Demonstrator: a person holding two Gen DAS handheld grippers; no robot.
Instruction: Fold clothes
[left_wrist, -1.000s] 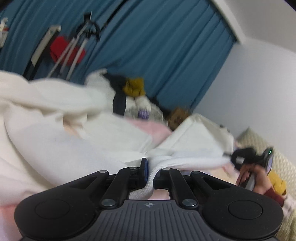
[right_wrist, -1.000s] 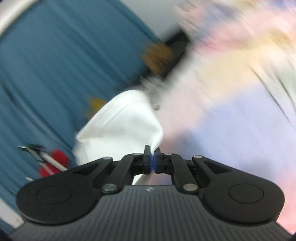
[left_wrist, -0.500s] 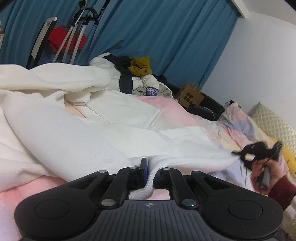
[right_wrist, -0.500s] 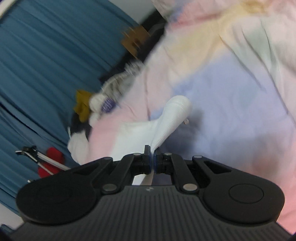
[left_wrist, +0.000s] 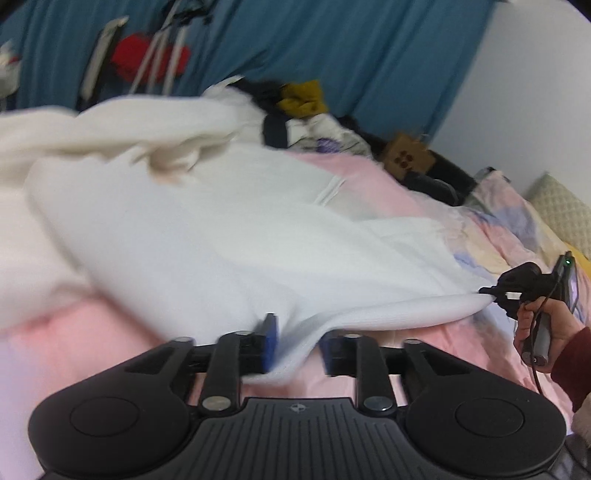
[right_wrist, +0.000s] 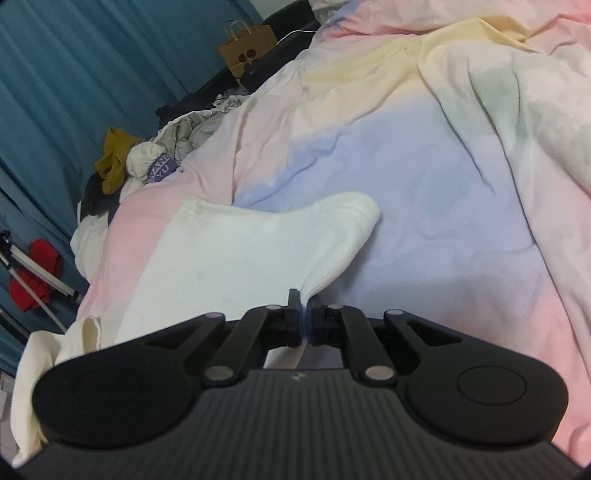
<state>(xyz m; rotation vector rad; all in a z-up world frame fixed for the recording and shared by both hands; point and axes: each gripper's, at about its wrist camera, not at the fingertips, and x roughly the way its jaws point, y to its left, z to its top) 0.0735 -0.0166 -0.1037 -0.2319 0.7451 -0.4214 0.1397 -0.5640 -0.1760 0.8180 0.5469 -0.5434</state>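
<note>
A pastel bedspread (right_wrist: 424, 177) in pink, yellow and lilac patches covers the bed you are working on, with blue curtains (left_wrist: 332, 48) hanging behind it and a white wall to the right. Your white sweater (left_wrist: 229, 236) lies spread across the pink part of the bedspread, its body running away toward a heap of cream fabric at the left. Your left gripper (left_wrist: 297, 347) sits low over the near hem, and its jaws are opening: the blue pads stand apart with a fold of the hem draped loosely between them, touching the left pad but not pinched. Your right gripper (right_wrist: 304, 321) is clamped tight on the ribbed cuff (right_wrist: 347, 236) of the sleeve, the cuff bulging up just ahead of the pads and the sleeve trailing back to the left over the lilac patch. From the left wrist view you can see that same gripper off to the right, pulling the sleeve out into a long taut strip, with your hand (left_wrist: 546, 332) and a dark red cuff around its handle. Beyond the sweater a pile of other clothes (left_wrist: 303, 114), mustard, dark and pale, rests near the curtains, beside a brown paper bag (right_wrist: 247, 48). A tripod (left_wrist: 159, 55) with something red on it stands against the curtains.
</note>
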